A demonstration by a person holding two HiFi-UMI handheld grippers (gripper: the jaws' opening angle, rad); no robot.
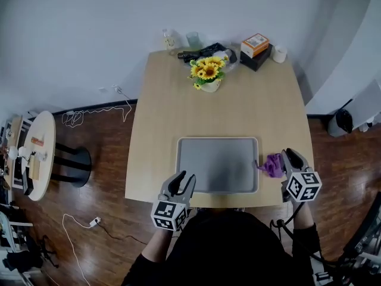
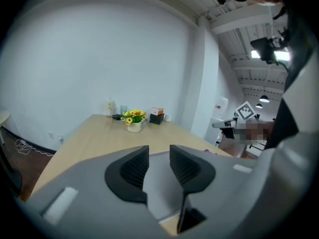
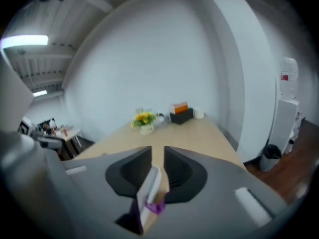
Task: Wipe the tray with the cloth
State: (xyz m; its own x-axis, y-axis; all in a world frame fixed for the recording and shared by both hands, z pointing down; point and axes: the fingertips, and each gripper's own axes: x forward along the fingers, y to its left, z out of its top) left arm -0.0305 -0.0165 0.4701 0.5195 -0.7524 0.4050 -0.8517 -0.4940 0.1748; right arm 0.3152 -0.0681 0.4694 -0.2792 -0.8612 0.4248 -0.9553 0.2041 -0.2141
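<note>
Closest in is the person (image 1: 229, 249), dark-sleeved, at the near edge of the surface (image 1: 238, 109), a pale wood top filling the middle of the head view. Its far edge carries the clutter: sunflowers (image 1: 208, 70), boxes (image 1: 255, 43), and a cup (image 1: 278, 53) by the far right corner. A grey tray (image 1: 217, 165) lies flat at the middle of the near edge, with nothing on it.

Left tool (image 1: 183, 179) hovers over the near edge, just off the tray's near left corner. Its own view shows the jaws a narrow gap apart, with nothing between them and only tray beyond. Right tool (image 1: 292, 155) hangs by the near right corner of the surface, its jaws likewise parted by a slim gap. A scrap of purple shows low in that gap, but the pads do not look pressed on it.

Cloth (image 1: 272, 165) is a small purple bunch on the surface, just beside the tray's right rim and right at the right tool's tips. It looks light, soft and limp, so it should crumple under a pinch. The best hold, I judge, is a raised fold atop the bunch, taken deep enough not to pull free while rubbing. Smooth and stiff, the tray may skate, so the left tool could steady its rim.
</note>
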